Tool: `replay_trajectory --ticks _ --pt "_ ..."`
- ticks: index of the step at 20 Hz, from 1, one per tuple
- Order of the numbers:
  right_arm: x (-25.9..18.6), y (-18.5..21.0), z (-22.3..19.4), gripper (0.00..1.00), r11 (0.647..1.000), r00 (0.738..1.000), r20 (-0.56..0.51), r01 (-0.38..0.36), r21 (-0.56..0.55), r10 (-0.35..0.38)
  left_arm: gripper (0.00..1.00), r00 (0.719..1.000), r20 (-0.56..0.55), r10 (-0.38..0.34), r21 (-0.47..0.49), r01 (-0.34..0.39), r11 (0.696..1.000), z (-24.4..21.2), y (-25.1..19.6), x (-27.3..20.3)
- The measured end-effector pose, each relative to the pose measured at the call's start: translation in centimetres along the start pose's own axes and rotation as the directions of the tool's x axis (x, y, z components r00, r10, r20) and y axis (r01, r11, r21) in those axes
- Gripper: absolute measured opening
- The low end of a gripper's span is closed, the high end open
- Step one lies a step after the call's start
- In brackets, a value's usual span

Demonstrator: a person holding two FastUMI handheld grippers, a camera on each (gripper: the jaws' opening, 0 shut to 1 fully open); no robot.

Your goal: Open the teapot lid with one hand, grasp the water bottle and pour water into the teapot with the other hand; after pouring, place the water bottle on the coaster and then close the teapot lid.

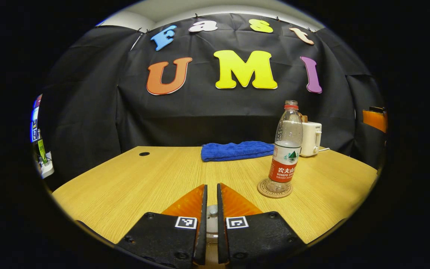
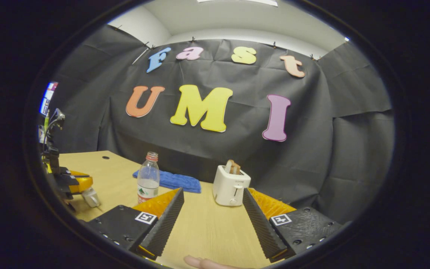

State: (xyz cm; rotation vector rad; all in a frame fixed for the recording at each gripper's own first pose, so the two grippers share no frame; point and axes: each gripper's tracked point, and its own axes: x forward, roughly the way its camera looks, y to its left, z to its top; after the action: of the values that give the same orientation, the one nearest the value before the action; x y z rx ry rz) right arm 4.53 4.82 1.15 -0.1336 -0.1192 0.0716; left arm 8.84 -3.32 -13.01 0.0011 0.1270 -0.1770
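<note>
My left gripper (image 1: pixel 212 186) is shut on the small grey knob of the teapot lid (image 1: pixel 212 216), which sits between its nearly touching fingers. In the right gripper view the left gripper (image 2: pixel 74 184) is at the far left, with the pale lid (image 2: pixel 91 197) at its tip just above the table. The teapot's body is hidden. A clear water bottle (image 1: pixel 286 149) with a red label, partly filled, stands upright on a round coaster (image 1: pixel 274 188) to the right of the left gripper. My right gripper (image 2: pixel 213 191) is open and holds nothing, with the bottle (image 2: pixel 147 176) beyond its left finger.
A folded blue cloth (image 1: pixel 236 150) lies at the back of the wooden table (image 1: pixel 133 183). A white toaster (image 2: pixel 231 185) with bread in it stands at the back right. A person's fingertip (image 2: pixel 203 263) shows at the bottom edge. The table's left edge is near.
</note>
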Motion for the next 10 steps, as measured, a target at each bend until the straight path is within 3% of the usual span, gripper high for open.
replay_trajectory --ticks 4,10 --pt "0.0 0.1 -0.1 0.95 1.000 1.000 -0.004 -0.002 -0.001 0.002 0.23 1.000 0.002 0.003 0.007 -0.003 1.000 0.4 -0.3 -0.3" --pt "-0.5 0.3 0.5 0.95 1.000 1.000 0.006 -0.012 0.002 0.012 0.54 0.999 0.053 0.013 0.049 -0.015 0.999 3.7 -1.5 -2.2"
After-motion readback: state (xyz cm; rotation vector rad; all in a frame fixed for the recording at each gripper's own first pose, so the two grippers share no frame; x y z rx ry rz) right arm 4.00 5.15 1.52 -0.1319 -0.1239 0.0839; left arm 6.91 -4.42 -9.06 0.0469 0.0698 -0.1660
